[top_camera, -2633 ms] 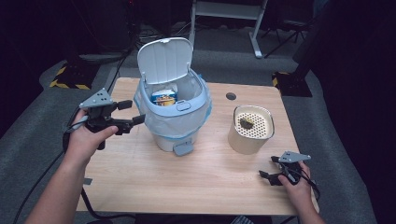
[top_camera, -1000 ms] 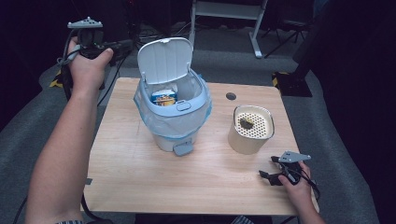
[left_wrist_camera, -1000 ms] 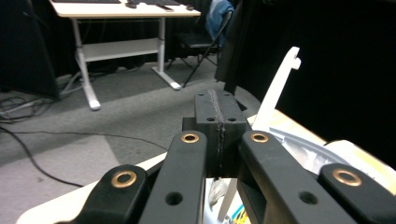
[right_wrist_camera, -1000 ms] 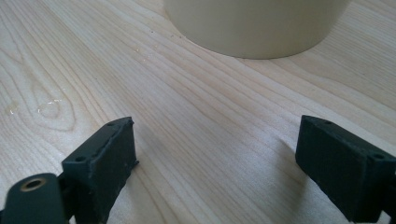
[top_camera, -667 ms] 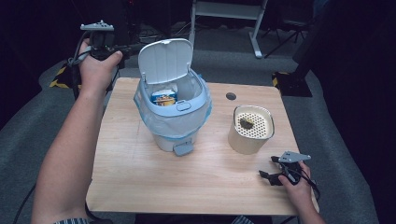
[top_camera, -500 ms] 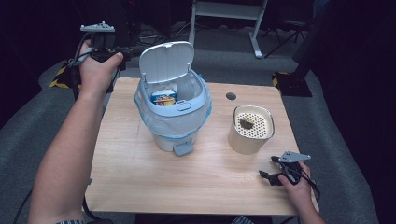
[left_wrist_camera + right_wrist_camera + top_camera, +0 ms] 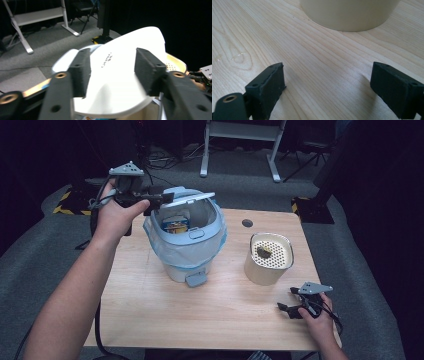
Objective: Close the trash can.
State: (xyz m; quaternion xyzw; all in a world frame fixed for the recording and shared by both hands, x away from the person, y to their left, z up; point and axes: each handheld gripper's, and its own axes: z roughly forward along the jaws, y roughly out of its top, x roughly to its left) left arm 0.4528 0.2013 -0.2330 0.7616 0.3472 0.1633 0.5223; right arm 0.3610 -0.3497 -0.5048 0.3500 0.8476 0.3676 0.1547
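Wood-grain table [image 7: 150, 310] of pale timber carried everything. Nearest the person, at the front right corner, the right gripper [image 7: 290, 301] rested low on the boards with its jaws spread wide and nothing between them; in the right gripper view those jaws [image 7: 324, 85] pointed at the base of a cream cylindrical canister [image 7: 347, 12]. From above, that canister [image 7: 267, 265] stood just beyond the right gripper, its perforated top bearing a small dark lump.

Further in, at the table's middle, stood a light-blue plastic pedal bin [image 7: 187, 250] lined with a clear bag, a yellow-and-blue packet visible inside. Its white hinged lid [image 7: 187, 200] lay tilted down low over the rear of the opening. Beyond, at the bin's far left rim, the left gripper [image 7: 167, 197] reached level over the lid. Its jaws had just been opening, and in the left gripper view they stood apart above the lid's white surface [image 7: 117, 75], not clamped on it.
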